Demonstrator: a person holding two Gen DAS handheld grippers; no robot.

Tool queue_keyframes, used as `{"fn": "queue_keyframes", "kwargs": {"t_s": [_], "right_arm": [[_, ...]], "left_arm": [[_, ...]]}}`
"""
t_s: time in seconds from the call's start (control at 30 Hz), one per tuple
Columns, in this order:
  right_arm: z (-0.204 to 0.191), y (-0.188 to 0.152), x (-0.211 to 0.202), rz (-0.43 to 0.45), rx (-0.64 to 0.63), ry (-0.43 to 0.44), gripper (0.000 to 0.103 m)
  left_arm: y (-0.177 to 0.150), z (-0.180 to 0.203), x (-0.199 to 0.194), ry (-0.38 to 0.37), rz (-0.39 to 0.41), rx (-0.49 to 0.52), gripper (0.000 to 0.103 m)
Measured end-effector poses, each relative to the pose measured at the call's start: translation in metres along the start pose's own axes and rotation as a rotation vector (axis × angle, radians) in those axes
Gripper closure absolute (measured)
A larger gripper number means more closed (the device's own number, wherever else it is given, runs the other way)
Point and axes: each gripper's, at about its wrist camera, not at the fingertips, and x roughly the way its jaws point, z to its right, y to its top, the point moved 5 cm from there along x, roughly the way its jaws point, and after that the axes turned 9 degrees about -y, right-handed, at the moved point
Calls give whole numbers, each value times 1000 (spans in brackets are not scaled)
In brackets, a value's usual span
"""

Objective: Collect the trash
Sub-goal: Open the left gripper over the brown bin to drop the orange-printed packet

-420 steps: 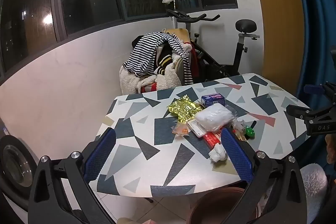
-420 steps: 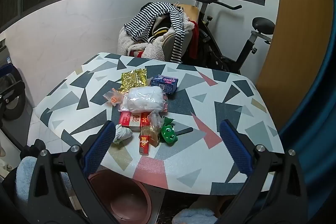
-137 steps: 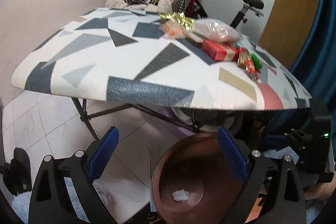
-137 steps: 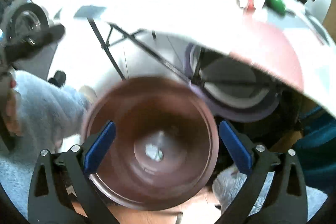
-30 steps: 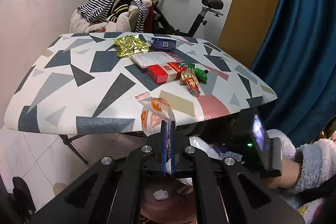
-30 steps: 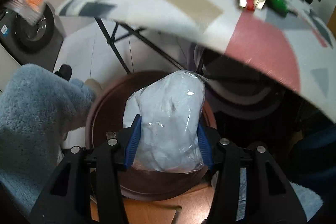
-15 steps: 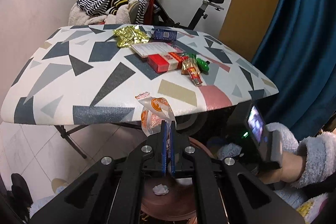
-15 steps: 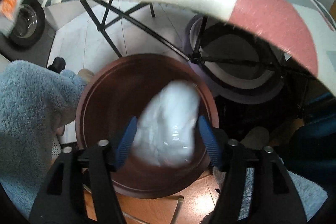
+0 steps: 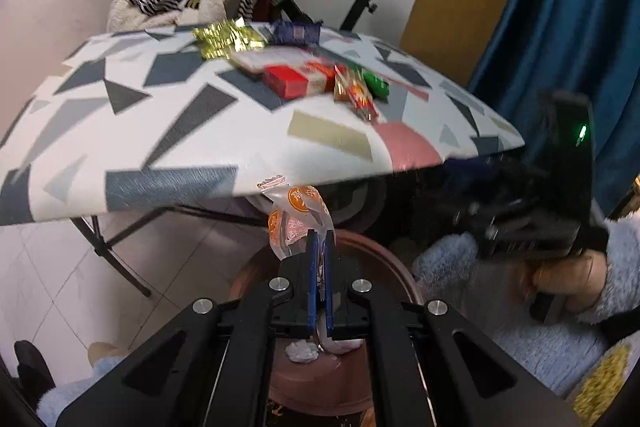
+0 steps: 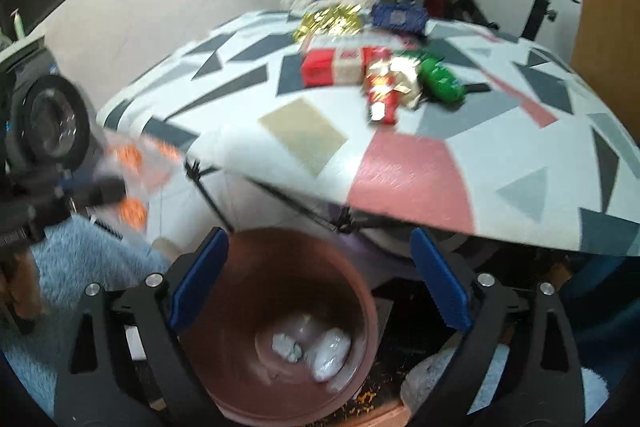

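- While the left gripper point(image 9: 318, 267) is closed on a clear wrapper point(image 9: 298, 215) with round orange prints, it hangs over the brown bin point(image 10: 360, 291), which stands on the floor below the near edge of the table point(image 9: 120, 131).
- The right gripper point(image 10: 320, 279) has just been opening its jaws; they stand wide above the bin with nothing between them.
- A white plastic bag point(image 10: 330, 353) and a crumpled tissue point(image 10: 286, 347) lie on the bottom of the bin.
- The wrapper looks thin, very light and slippery. I think it will flutter and not fall straight, so it is better to let it go low over the bin.
- More trash lies near the middle of the table: a red box point(image 10: 334, 65), a red and gold snack packet point(image 10: 382, 89), a green item point(image 10: 442, 81), a gold foil wrapper point(image 10: 330, 19) and a blue pack point(image 10: 398, 15) toward the far edge.
- The red box seems stiff and easy to take across its short sides. The foil should crush, so any raised fold will serve.
- The orange prints carry some characters, but they are too small to read. The writing on the red box and on the blue pack is blurred.
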Motion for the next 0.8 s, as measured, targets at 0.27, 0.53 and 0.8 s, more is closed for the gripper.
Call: {"fn": "queue_keyframes", "kwargs": {"t_s": [0.27,0.53,0.8], "right_arm": [[12,7,-3,21,34,-32,10],[14,6,-1,16,48,-35,9],[16,5,-1,15,60,-37,8]], "left_arm": [[-24,-4,38,-6,-155,-9,99],[-31,7,45,3,-180,49,91],[-21,-5,32,47,-99,-4,45]]}}
